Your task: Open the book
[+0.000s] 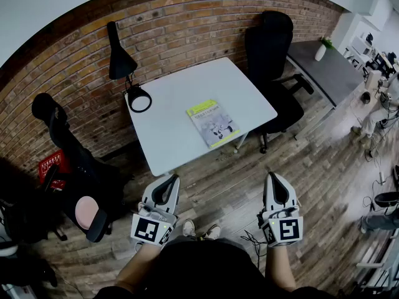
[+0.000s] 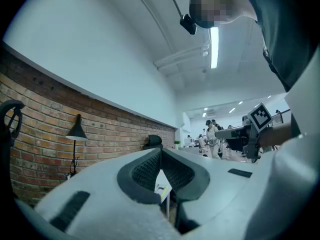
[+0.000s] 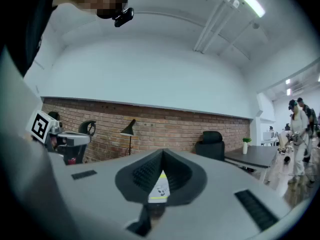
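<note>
Left hand-held gripper (image 1: pixel 167 180) and right hand-held gripper (image 1: pixel 275 178) each have jaws pressed together on nothing, held over the wood floor (image 1: pixel 312 167) short of the white tabletop (image 1: pixel 174 98). The closed book (image 1: pixel 213 123) lies flat there; its yellow-green cover's print is too small to read. A brick wall (image 1: pixel 181 30), black lamp (image 1: pixel 121 61) and office chair (image 1: pixel 269 42) stand behind.

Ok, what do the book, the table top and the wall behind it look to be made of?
Book: paper, with a printed grey and yellow-green cover; it lies thin and flat, so likely a softcover.
Table: smooth, matte white top, probably laminate or painted board; no grain shows.
Wall: bare red-brown brick, with pale mortar lines visible between the courses.
</note>
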`<control>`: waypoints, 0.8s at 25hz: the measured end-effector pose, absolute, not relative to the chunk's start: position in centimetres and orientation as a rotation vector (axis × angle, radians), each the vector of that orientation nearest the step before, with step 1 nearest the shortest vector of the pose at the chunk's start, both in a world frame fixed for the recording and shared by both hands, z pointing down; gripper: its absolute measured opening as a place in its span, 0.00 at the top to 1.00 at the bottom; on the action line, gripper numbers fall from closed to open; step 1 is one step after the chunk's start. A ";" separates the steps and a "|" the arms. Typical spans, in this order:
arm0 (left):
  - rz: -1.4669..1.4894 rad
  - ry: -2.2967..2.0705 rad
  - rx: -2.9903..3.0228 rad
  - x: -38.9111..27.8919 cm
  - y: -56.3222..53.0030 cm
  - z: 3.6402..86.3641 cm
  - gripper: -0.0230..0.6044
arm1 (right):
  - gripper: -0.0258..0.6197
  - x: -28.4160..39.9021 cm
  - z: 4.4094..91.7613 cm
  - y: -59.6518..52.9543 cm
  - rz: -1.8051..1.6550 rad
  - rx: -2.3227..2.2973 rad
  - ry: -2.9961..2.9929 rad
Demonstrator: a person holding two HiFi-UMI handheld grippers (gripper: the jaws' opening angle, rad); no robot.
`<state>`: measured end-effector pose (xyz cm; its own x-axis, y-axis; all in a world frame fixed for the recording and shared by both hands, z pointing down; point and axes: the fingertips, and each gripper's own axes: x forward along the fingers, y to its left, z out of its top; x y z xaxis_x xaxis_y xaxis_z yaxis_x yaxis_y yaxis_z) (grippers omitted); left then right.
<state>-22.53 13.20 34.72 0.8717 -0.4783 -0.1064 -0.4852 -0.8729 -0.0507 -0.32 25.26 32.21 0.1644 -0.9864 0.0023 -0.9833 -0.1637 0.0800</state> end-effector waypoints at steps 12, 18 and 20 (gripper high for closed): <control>0.118 0.786 -2.949 -21.1 14.2 34.9 0.91 | 0.94 1.7 32.9 26.3 -0.041 2.373 -2.056; 0.083 0.834 -2.932 -20.3 15.1 35.7 0.92 | 0.94 3.2 34.1 27.3 0.006 2.375 -2.099; 0.066 0.839 -2.930 -20.0 15.2 36.0 0.91 | 0.94 3.8 34.7 27.5 0.029 2.379 -2.088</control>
<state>-20.03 15.19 36.02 0.8479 -0.5259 -0.0671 -0.5300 -0.8445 -0.0771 3.75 27.50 34.67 0.1295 -0.9916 -0.0021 -0.9912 -0.1294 -0.0298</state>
